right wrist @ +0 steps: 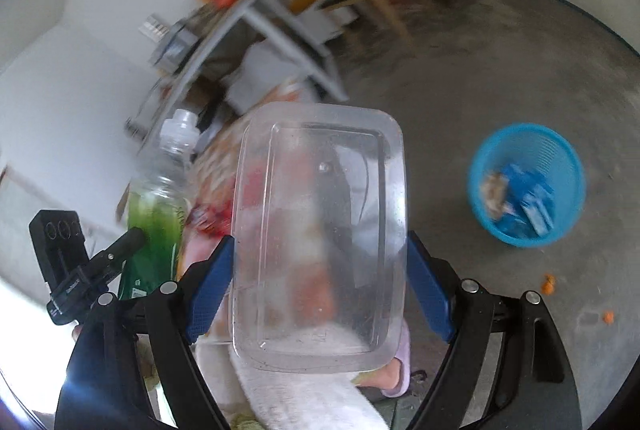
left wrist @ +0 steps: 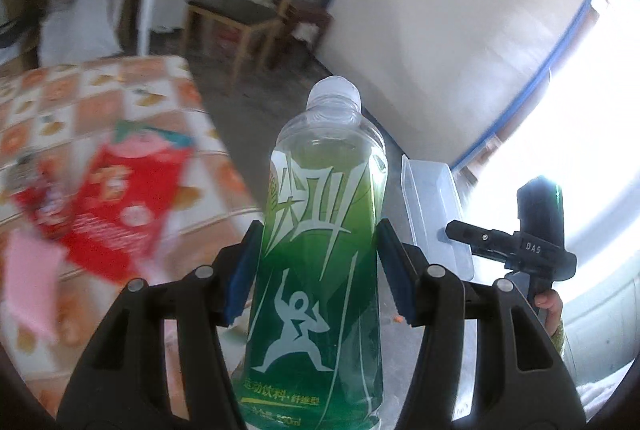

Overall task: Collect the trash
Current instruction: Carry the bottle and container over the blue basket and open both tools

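Left tongs [left wrist: 316,262]: blue pads pressed on both sides of the bottle [left wrist: 320,250], about half open, bottle upright and capped, green liquid inside. Right tongs [right wrist: 320,286]: jaws wide, clamped across the short sides of the clear box [right wrist: 320,230], held in the air.

Both loads are off the table [left wrist: 100,101], side by side and near each other.

Risks (judgement): the box is slick and thin-walled; a squeeze may bow it and let it pop out. The bottle is heavy with liquid and gripped at mid-label, so it could slide or tip. The two loads may knock together on the way.

Views: only the right wrist shows the blue bin [right wrist: 528,185] on the floor, already holding wrappers, and orange scraps [right wrist: 548,284] nearby. Only the left wrist shows the red packet [left wrist: 120,201] left on the table, near its edge.
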Motion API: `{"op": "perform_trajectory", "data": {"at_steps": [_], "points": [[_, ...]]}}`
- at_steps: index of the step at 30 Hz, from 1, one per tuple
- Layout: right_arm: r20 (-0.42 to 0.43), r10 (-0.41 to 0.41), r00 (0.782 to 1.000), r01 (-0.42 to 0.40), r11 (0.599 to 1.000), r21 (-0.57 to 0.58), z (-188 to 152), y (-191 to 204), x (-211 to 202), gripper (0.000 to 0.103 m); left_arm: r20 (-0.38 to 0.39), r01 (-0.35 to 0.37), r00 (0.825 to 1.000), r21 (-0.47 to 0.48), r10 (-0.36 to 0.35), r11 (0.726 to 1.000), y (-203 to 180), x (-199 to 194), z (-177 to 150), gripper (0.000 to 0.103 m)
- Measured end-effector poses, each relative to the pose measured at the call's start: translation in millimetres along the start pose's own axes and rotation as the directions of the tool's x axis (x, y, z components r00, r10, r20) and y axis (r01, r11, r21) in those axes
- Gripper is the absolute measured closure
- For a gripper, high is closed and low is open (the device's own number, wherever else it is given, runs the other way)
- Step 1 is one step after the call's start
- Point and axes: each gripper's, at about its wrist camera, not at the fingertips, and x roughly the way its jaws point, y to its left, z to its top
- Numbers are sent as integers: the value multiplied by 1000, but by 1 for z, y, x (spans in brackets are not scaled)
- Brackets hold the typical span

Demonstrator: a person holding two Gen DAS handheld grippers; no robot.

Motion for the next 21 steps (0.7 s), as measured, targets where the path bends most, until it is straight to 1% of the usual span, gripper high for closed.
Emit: {"op": "perform_trajectory", "data": {"at_steps": [1,3,5,6,8,9,10,13,14,16,18,19,20,21], "points": [[3,-7,1000,7,1000,26,0,-13,-1,23,-33,10,999,13,-9,1000,-10,21,5,49],[6,-24,1000,23,994,104,0,-50,-5,23,-79,19,997,32,-16,999,-21,51,10,49],[3,-38,999,37,985,167,-1,-79,-1,23,-136,29,990,45,-23,999,-36,89,14,49],[-3,-37,999,37,978,205,-3,-96,3,23,-157,33,987,48,-25,998,-39,102,15,49],[-17,-33,999,36,964,263,-3,-122,12,23,-221,46,975,56,-33,997,-52,141,13,49],[-26,-27,999,34,953,301,-3,-138,19,23,-244,48,969,58,-33,997,-56,153,13,49],[-34,-24,999,34,944,328,-4,-149,25,23,-284,45,959,57,-27,997,-61,176,12,49],[-45,-3,999,21,913,407,2,-183,44,23,-352,48,935,49,-28,998,-71,221,11,49],[-47,-6,999,25,905,426,5,-192,49,23,-371,39,928,54,-16,998,-75,237,12,49],[-42,-10,999,28,894,447,16,-205,60,22,-388,30,922,65,-2,997,-83,258,17,49],[-31,9,999,7,877,480,34,-227,76,20,-403,52,915,57,-25,997,-94,283,30,48],[-38,15,999,5,865,502,40,-241,85,18,-412,72,910,42,-48,997,-97,293,35,45],[-53,21,998,11,850,526,44,-259,98,14,-422,107,902,25,-86,994,-99,304,41,33],[-67,20,998,22,821,571,44,-281,112,12,-429,133,896,12,-115,991,-101,317,46,26]]}}
